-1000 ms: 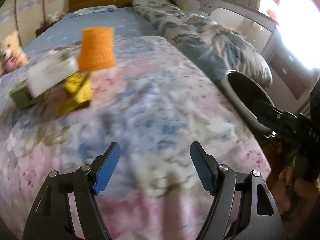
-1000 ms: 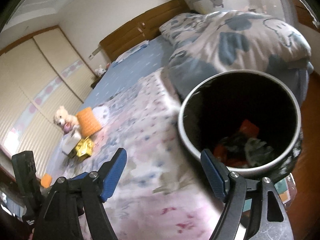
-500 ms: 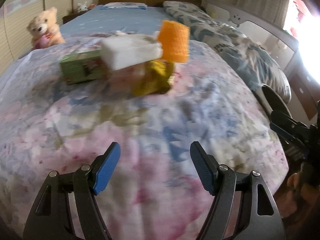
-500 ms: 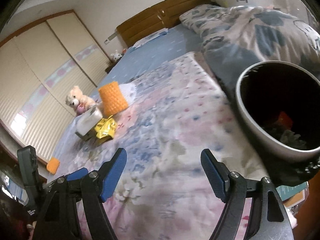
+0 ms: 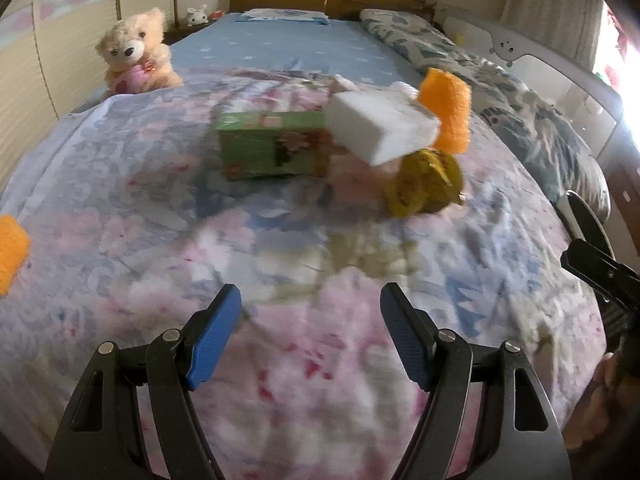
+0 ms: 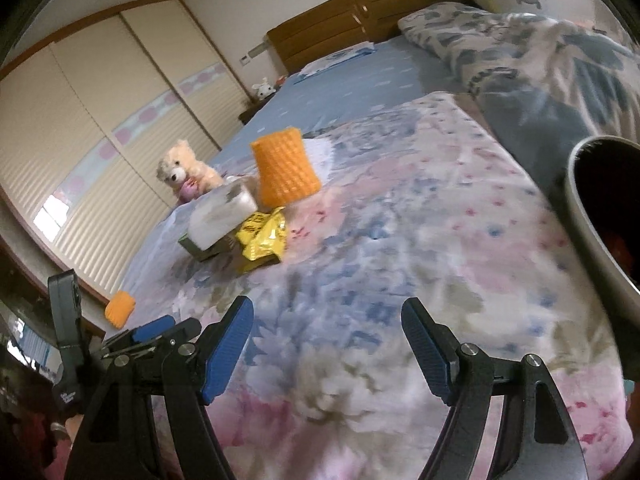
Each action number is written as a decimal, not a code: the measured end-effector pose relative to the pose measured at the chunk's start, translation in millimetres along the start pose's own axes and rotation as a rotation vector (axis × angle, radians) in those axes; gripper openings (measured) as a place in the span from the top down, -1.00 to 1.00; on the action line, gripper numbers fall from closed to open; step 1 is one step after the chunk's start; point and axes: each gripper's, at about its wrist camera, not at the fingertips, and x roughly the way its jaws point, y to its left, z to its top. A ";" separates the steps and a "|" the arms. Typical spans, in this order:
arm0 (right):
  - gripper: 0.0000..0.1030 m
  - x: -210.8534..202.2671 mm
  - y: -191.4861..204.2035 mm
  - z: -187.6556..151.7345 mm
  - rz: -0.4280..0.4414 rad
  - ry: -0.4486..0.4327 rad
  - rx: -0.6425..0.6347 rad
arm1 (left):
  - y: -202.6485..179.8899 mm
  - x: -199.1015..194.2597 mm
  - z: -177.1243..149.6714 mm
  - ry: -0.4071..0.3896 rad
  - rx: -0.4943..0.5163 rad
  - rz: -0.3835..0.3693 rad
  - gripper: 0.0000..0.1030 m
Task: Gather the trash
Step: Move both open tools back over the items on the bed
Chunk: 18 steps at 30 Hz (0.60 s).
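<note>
Both tongs spread, empty: left tongs (image 5: 310, 334), right tongs (image 6: 327, 350) above floral bed cover (image 5: 280, 280). Trash pile mid-bed: green carton (image 5: 272, 146), white foam block (image 5: 380, 126) on top, yellow wrapper (image 5: 426, 184), orange foam net (image 5: 446, 110). Trash bin (image 6: 592, 224) at bed's right edge.

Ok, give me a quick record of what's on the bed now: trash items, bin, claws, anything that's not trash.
left claw: open, empty, over the bedspread
right claw: open, empty
trash pile: green box, white block lying on it, yellow wrapper, orange foam net
stray piece: second orange foam net near the bed's left edge
bin: at the bed's right side, some trash inside
not trash: teddy bear
</note>
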 end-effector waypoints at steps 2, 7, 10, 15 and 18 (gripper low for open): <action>-0.51 6.2 7.7 0.9 0.009 0.007 -0.010 | 6.7 2.2 1.5 0.000 -0.004 0.008 -0.43; -0.51 21.9 24.7 3.6 0.026 0.016 -0.041 | 21.5 7.0 7.8 -0.002 -0.001 0.020 -0.44; -0.51 33.0 34.2 5.9 0.034 0.023 -0.054 | 29.1 12.3 14.7 -0.001 0.012 0.018 -0.48; -0.51 50.1 47.8 10.1 0.039 0.029 -0.080 | 42.4 27.1 31.5 0.002 0.049 0.010 -0.56; -0.51 63.0 52.5 14.0 0.032 0.036 -0.089 | 48.0 36.9 44.7 0.002 0.088 0.001 -0.57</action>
